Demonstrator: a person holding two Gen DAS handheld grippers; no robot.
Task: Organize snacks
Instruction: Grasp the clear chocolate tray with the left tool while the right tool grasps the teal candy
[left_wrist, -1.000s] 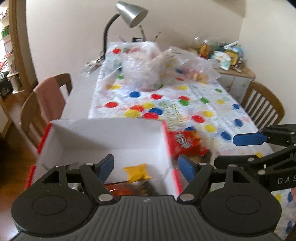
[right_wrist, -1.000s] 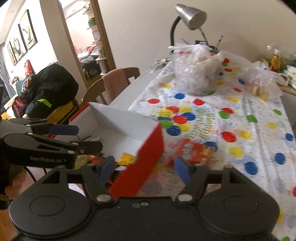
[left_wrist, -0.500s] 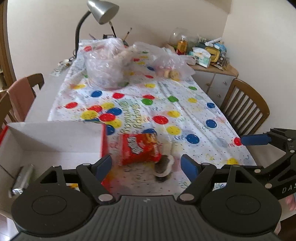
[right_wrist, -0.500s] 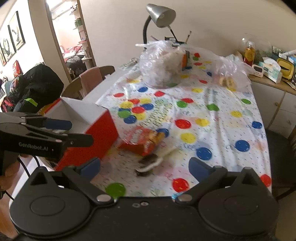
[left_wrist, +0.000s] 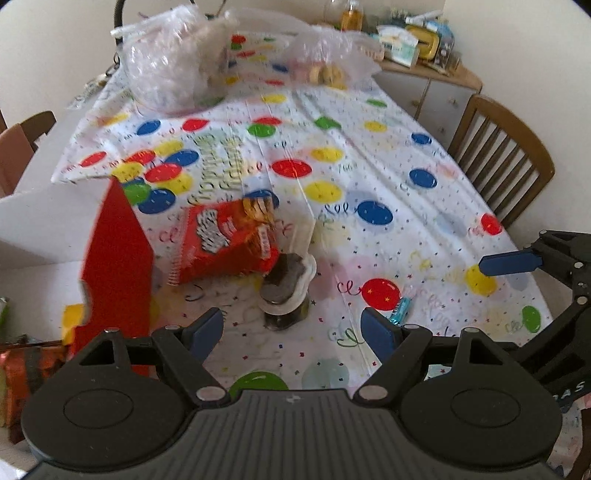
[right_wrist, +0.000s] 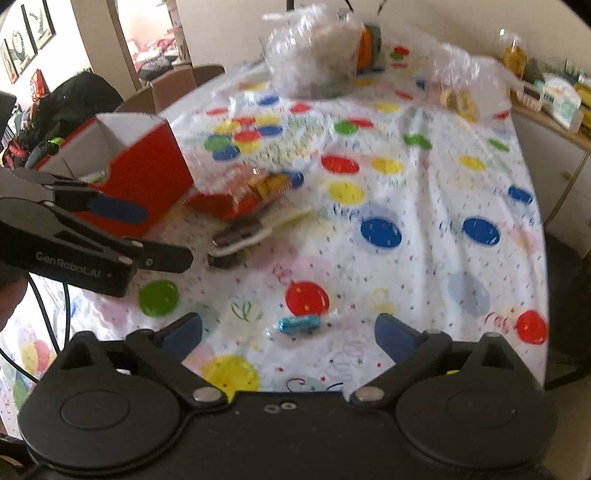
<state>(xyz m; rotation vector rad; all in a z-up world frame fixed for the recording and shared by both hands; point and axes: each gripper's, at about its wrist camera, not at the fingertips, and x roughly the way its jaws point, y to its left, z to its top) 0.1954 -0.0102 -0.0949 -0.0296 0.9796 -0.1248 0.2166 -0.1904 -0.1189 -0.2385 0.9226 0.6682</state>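
1 box (left_wrist: 114, 258), 3 snacks (left_wrist: 225, 240), 2 bags (left_wrist: 166, 62).

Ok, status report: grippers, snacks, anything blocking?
Left gripper open, empty. Right gripper open, empty. Red snack bag, sandwich cookie pack, blue candy on tablecloth beside red box. Nothing blocking.

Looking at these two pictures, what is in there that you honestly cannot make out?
- Inside of the red box: left wrist view, its wall and the frame edge hide most of the contents.
- Print on the red snack bag: blurred in both views.
- Dark sandwich cookie pack: motion blur, label unreadable.
- Small blue wrapped candy: too small to identify.
- Clear plastic bags: contents smeared.
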